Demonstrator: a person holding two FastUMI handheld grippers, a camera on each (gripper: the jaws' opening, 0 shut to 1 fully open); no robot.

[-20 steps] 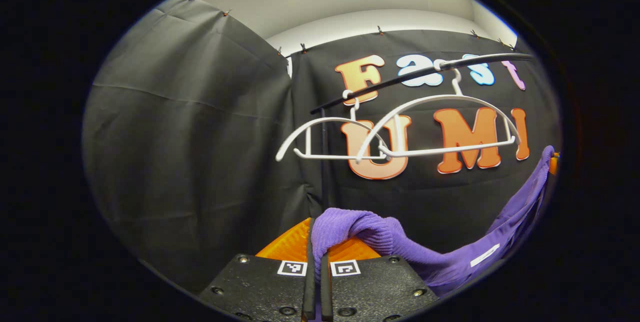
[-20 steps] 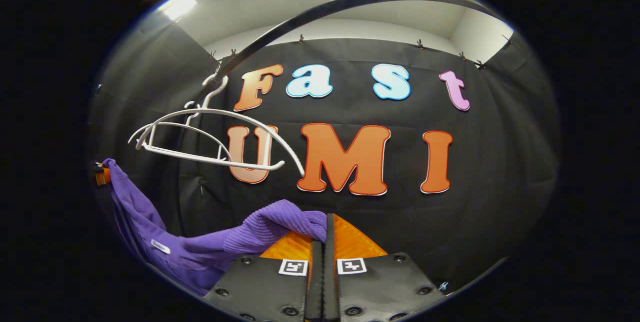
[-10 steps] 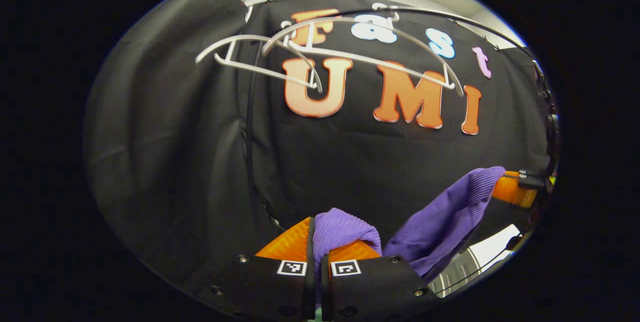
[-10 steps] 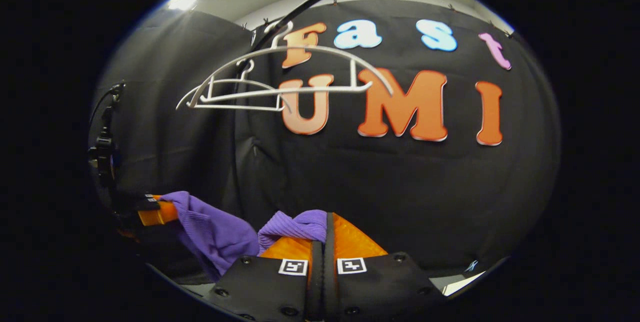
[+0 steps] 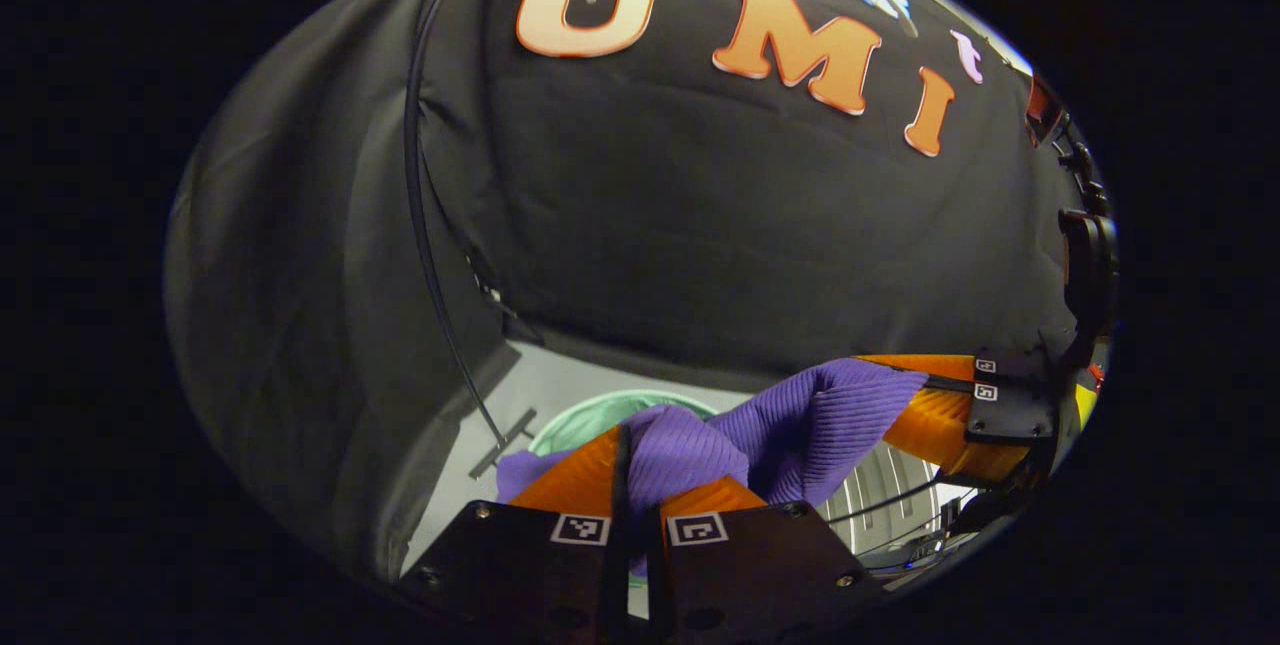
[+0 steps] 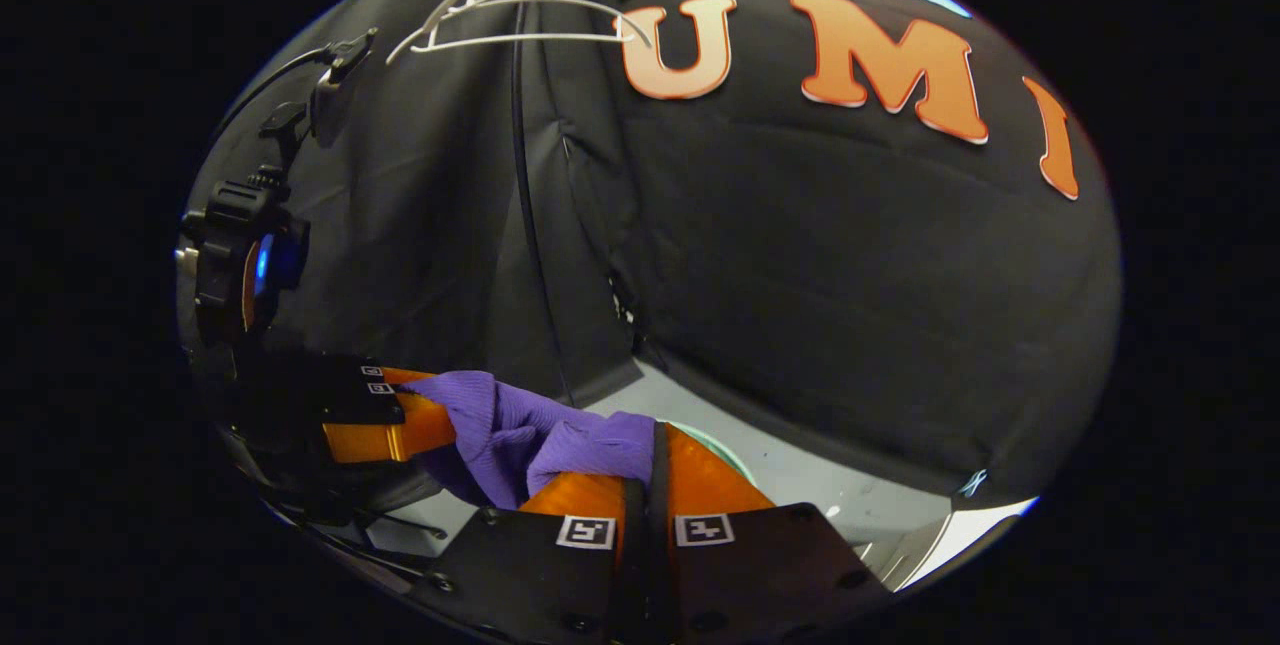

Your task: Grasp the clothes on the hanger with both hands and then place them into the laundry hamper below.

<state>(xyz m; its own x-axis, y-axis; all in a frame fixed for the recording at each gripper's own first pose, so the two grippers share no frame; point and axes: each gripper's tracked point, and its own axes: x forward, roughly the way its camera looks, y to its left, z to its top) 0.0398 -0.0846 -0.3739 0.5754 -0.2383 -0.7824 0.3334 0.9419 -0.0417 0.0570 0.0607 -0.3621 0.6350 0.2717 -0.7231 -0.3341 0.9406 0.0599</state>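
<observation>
Cloth wall (image 5: 700, 225) of the booth forms the backdrop in both views. A thin black rack pole (image 5: 420, 225) runs down in front of it to a foot on the pale floor (image 5: 520, 395). White hangers (image 6: 520, 15) sit bare at the top edge, well above everything else.

The purple garment (image 5: 800, 415) is off the hangers and stretched between the two grippers — a ribbed fold bridges the gap. Below it, in the left gripper view, a curved section of the pale green hamper rim (image 5: 590, 410) shows on the floor; the garment is above it, not inside.

The left gripper (image 5: 632, 470) is clamped narrow on a bunch of the fabric, both fingers pressing it. The right gripper (image 6: 648, 470) is likewise closed on a purple fold (image 6: 590, 445) — fingers nearly together, cloth pinched between them.
</observation>
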